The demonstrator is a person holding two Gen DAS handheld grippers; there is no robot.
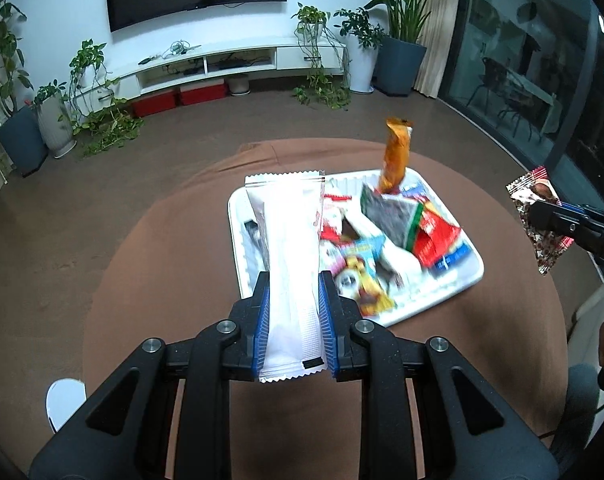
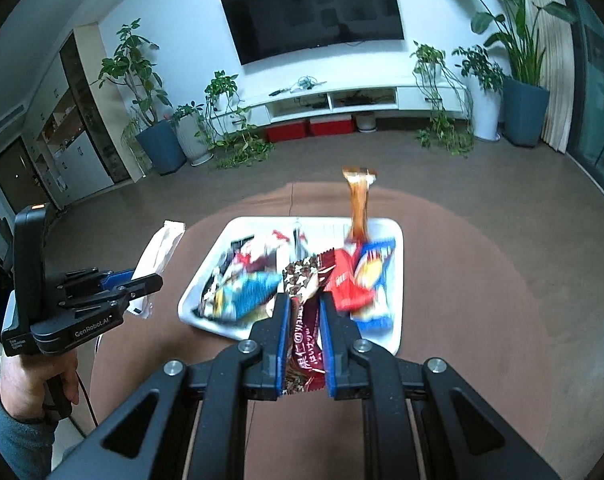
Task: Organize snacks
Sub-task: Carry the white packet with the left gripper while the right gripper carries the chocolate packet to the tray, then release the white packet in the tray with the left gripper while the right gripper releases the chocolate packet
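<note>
Holding two snack packs off the table, one per tool; my left gripper (image 1: 294, 280) is pinched on a long white wrapper (image 1: 292, 240), blue pads (image 1: 264, 312) pressed to both of its long edges, crimped top end pointing away from me, lower end hanging out behind the pads; same white wrapper seen from the right wrist camera sticking out of that tool at the left; my right gripper (image 2: 305, 300) is clamped on a dark red chocolate-print pack (image 2: 302, 320), pads on either side, printed text running along it; in the left view that pack dangles from the right tool at the far right edge; below both sits a white tray (image 2: 396, 240) on the round brown table (image 1: 162, 280), tray heaped with mixed packets, red, blue, yellow, green, somewhat blurred; an orange-brown stick pack (image 1: 396, 152) stands upright at the tray's far side; a hand (image 2: 26, 384) in a grey sleeve grips the left tool's handle; TV and potted plants along the far wall
</note>
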